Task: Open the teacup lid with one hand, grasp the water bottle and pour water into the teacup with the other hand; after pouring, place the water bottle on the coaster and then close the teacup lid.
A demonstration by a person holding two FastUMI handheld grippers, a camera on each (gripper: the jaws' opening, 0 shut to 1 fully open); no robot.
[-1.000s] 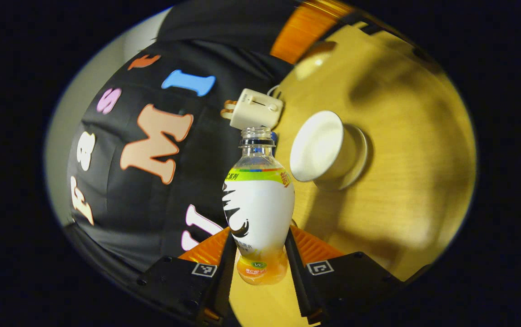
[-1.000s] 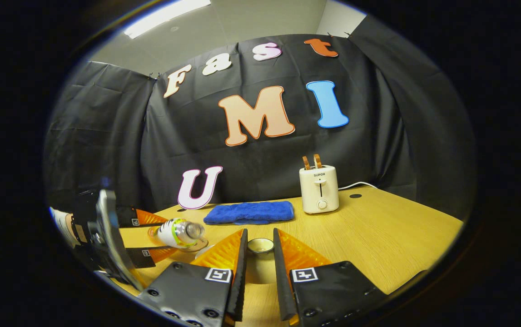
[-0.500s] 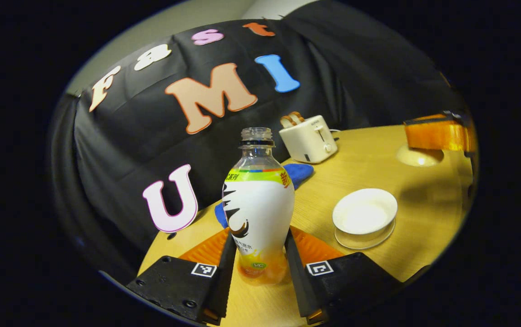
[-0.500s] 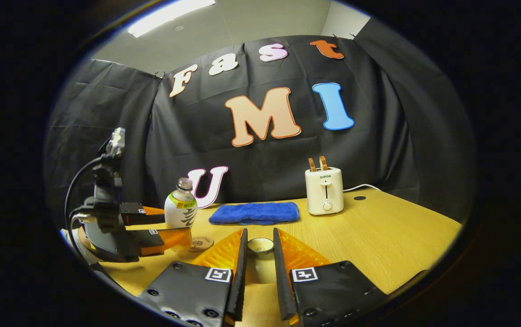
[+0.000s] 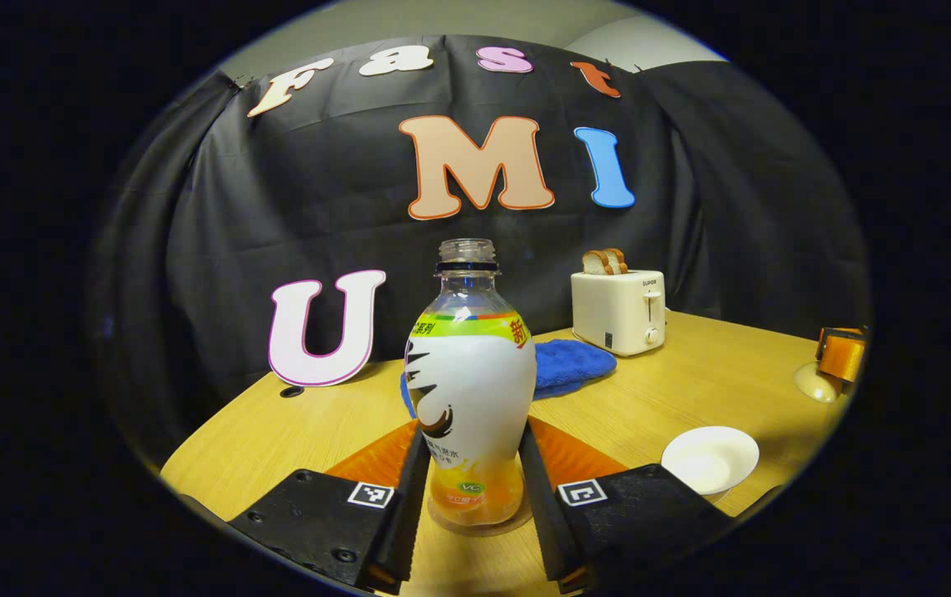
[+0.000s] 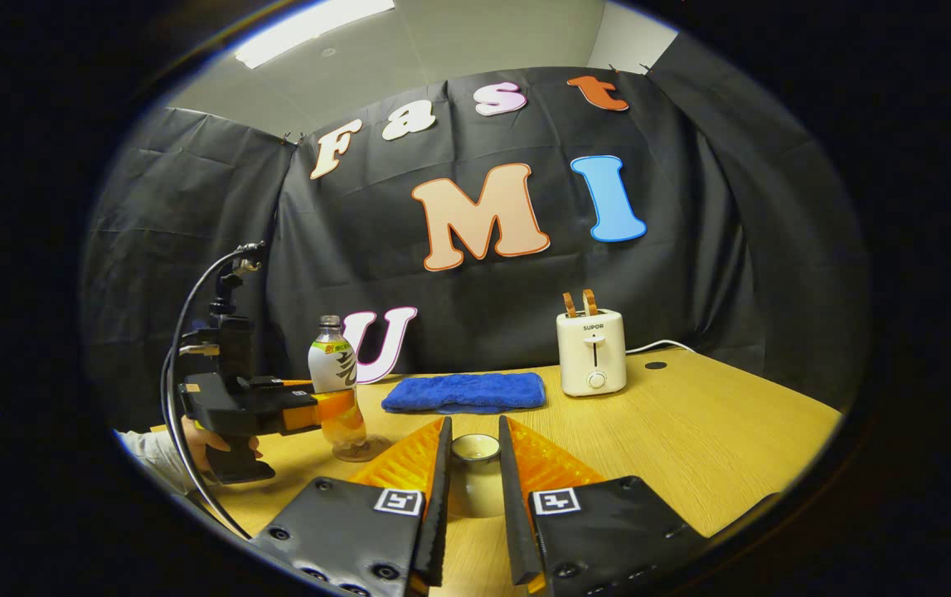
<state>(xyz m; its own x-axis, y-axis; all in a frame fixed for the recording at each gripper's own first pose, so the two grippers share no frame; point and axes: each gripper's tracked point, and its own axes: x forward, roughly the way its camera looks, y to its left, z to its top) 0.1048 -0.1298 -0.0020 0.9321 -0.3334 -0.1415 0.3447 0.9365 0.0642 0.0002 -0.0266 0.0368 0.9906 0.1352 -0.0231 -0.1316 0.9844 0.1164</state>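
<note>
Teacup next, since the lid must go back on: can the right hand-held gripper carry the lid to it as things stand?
Probably yes. The right hand-held gripper grips the lid, the teacup stands open, and the bottle, upright on the coaster, stands well aside.

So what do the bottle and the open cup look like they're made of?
The bottle looks like clear plastic: the neck is see-through, with a glossy printed sleeve around the body. The open cup looks like glazed white ceramic, smooth with a soft sheen, though hard plastic can't be ruled out.
</note>
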